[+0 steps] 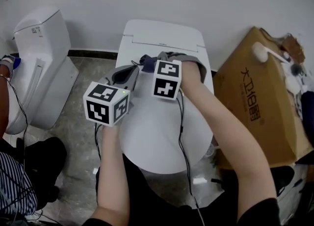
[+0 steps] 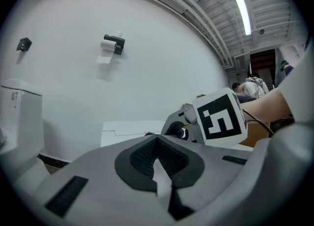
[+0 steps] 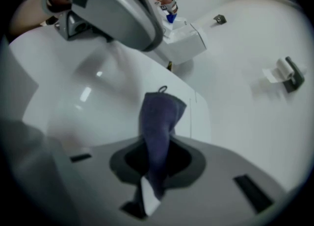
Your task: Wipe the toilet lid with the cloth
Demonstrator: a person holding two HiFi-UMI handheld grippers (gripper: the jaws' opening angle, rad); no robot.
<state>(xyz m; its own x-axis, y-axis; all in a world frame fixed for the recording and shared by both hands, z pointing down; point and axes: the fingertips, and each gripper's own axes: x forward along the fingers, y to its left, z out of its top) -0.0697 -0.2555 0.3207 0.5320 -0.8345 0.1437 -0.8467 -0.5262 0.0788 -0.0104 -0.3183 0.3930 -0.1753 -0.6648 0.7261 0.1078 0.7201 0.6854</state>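
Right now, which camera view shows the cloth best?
The right gripper view: the purple cloth fills the centre, pinched between the right gripper's jaws, with the toilet lid behind it. The head view shows only a dark corner of it. The left gripper view hardly shows it at all.

The head view looks steeply down from above the person's forearms onto the toilet lid (image 1: 162, 137), with the wall at 12 o'clock. The left gripper view rides on the left hand-held gripper (image 2: 158, 166), low over the lid, facing the wall almost level. The right gripper view rides on the right hand-held gripper (image 3: 154, 173), rolled sideways and close above the lid, with the cloth (image 3: 158, 122) right before its lens. Both gripper views share the wall's paper holder (image 2: 113, 44). All three views show the second toilet (image 1: 39, 53), at 10 o'clock in the head view.
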